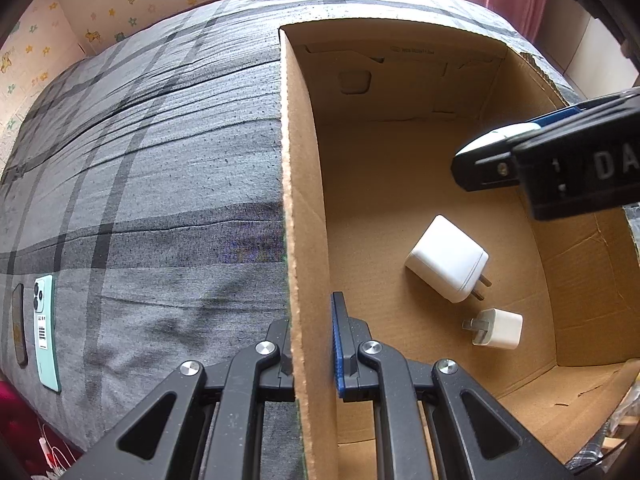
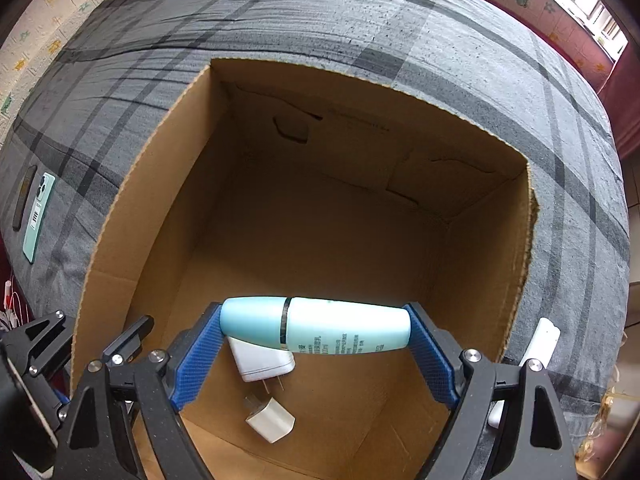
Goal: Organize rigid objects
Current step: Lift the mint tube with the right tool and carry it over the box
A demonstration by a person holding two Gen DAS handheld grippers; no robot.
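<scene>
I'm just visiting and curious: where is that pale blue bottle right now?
The bottle lies crosswise between the right gripper fingers, held over the open cardboard box, just above two white chargers on its floor.

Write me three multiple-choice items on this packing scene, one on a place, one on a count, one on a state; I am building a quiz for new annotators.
1. Where does the green phone lie?
A. In the box
B. On the plaid cover, left of the box
C. In the right tool

2. How many white chargers lie on the box floor?
A. One
B. Two
C. Four

3. What is the left tool doing?
A. Clamped on the box wall
B. Hanging open above the box
C. Holding a charger

Key: 1 B, the green phone rests on the plaid cover outside the box. 2 B, a larger charger and a smaller charger lie there. 3 A, the left tool has its fingers either side of the cardboard wall; the right tool holds the pale blue bottle.
</scene>
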